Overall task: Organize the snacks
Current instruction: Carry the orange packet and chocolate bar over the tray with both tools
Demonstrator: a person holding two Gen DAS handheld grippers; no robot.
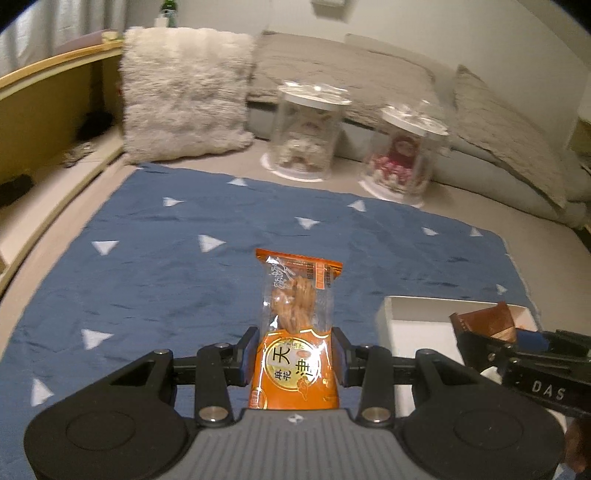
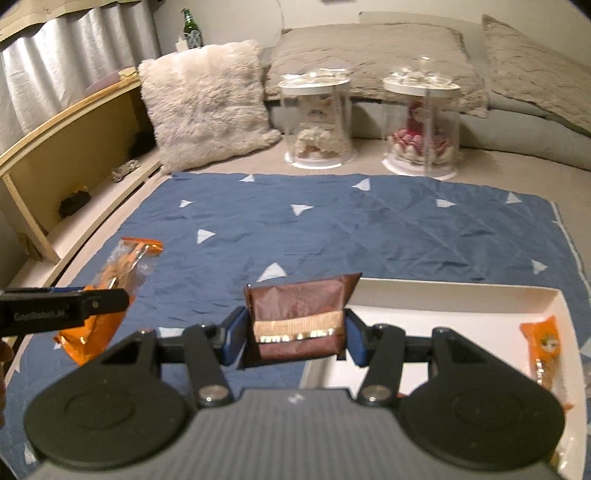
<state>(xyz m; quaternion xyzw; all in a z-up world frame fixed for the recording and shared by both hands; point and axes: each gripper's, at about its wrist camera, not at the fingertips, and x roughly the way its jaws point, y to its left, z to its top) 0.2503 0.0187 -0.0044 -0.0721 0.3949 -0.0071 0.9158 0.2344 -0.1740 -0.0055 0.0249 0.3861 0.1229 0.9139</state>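
My left gripper [image 1: 294, 360] is shut on an orange snack packet [image 1: 295, 325] with a clear window showing twisted pastry, held upright above the blue cloth [image 1: 166, 258]. That packet [image 2: 110, 291] and the left gripper [image 2: 122, 297] also show at the left of the right wrist view. My right gripper [image 2: 295, 336] is shut on a brown foil packet [image 2: 301, 317] with a gold band, hanging at the near left edge of the white tray [image 2: 461, 295]. The brown packet [image 1: 487, 321] and the right gripper [image 1: 491, 334] appear over the tray [image 1: 413, 321] at the right of the left wrist view. Another orange packet [image 2: 545, 354] lies in the tray at its right side.
Two clear lidded jars [image 2: 316, 122] [image 2: 423, 125] stand beyond the cloth in front of grey pillows [image 2: 369, 51]. A fluffy white cushion [image 2: 207, 103] leans at the back left. A wooden shelf [image 2: 66, 155] runs along the left with small dark items; a green bottle [image 2: 190, 27] stands behind it.
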